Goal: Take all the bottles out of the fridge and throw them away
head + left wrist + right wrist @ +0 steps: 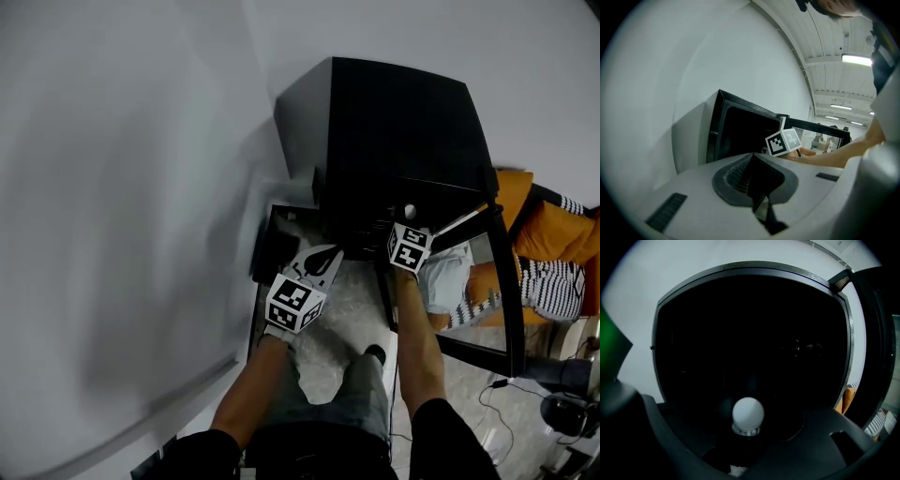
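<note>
The black fridge (394, 122) stands against the wall with its door (502, 281) swung open to the right. My right gripper (410, 225) is at the fridge opening, shut on a clear bottle with a white cap (410, 212). In the right gripper view that bottle (748, 414) stands upright between the dark jaws of the right gripper (748, 430), before the dark fridge (750, 269) interior. My left gripper (322, 257) hangs left of it, shut, with no bottle in it. In the left gripper view the left gripper (753, 165) points at the fridge (740, 133).
A white wall (122, 187) runs along the left. A seated person in orange and striped clothes (548, 248) is right of the open door. Cables (497, 403) lie on the speckled floor at lower right. A blurred green patch (609, 336) shows at the left edge.
</note>
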The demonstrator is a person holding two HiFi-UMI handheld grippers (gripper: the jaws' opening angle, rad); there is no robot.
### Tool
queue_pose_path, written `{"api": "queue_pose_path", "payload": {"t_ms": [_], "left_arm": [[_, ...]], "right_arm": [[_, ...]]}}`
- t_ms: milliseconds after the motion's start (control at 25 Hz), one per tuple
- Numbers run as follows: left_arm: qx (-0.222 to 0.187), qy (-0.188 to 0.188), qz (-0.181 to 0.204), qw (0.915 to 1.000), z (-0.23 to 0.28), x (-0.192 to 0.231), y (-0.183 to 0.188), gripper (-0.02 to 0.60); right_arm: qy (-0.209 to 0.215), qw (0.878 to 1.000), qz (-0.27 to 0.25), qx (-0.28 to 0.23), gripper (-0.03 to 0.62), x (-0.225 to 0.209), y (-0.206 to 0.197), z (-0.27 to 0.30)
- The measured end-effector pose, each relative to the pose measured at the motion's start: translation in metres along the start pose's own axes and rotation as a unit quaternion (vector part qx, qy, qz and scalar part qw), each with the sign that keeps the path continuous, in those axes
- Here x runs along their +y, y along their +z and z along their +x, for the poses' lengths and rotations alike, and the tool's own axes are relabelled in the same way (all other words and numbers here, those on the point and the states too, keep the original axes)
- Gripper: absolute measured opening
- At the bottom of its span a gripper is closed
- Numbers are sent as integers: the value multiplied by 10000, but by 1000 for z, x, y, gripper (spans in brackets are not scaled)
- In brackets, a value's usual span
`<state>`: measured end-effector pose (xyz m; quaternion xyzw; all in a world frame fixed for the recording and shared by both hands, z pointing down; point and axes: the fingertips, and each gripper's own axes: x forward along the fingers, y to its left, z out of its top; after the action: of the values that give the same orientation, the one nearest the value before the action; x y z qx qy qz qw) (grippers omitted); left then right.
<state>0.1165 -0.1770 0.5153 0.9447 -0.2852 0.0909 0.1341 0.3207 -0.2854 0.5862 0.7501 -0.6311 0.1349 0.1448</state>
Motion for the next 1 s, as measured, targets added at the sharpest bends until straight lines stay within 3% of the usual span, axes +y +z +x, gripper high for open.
{"api": "queue_pose_path", "payload": {"t_ms": [520,1000], "left_arm": [[-33,196,0,9998,-17,-10,40,6],[-345,426,106,9984,-61,-50,120,6]], "right_arm": [[333,9994,-89,-75,192,15,35,-42],[974,9943,-169,-406,192,38,117,-148]]}}
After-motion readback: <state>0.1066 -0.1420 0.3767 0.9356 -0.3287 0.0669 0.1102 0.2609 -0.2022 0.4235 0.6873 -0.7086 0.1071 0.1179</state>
